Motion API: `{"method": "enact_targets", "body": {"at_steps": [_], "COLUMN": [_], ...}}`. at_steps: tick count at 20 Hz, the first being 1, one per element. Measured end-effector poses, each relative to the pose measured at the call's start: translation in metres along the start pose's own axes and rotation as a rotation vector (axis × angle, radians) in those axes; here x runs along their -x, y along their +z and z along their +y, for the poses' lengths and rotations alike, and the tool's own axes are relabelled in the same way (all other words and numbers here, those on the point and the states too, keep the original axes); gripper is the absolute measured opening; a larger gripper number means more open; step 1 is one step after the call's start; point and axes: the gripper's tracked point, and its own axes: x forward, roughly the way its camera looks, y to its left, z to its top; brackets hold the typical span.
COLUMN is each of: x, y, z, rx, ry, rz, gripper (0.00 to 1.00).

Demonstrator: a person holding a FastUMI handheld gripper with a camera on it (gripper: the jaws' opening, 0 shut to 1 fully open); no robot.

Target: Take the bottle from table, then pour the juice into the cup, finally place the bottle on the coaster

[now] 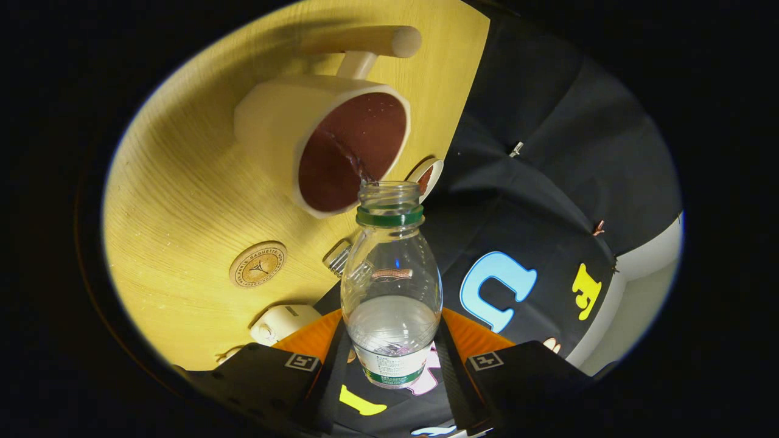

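My gripper [392,362] is shut on a clear plastic bottle [391,286] with a green neck ring, held between the fingers and tipped over so its open mouth points at the cup. The bottle looks nearly drained. A thin dark stream runs from its mouth into a cream cup [325,143] just beyond it, which is filled with dark reddish juice. The cup stands on the yellow wooden table [182,201]. A round cork coaster [258,264] lies on the table nearer the fingers, to the side of the bottle.
A cream stand with a round bar [371,45] rises behind the cup. A small round lid [427,177] lies near the table edge by the bottle mouth. A cream object [281,322] and a clear item [338,258] sit near the coaster. Black cloth hangs past the table edge.
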Motion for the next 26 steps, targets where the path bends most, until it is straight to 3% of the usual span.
{"method": "enact_targets", "body": {"at_steps": [14,26], "x": [0.005,0.006], "y": [0.01,0.01], "z": [-0.001,0.009], "rx": [0.04,-0.005], "ry": [0.02,0.067], "rz": [-0.021,-0.005], "gripper": [0.73,0.73]}}
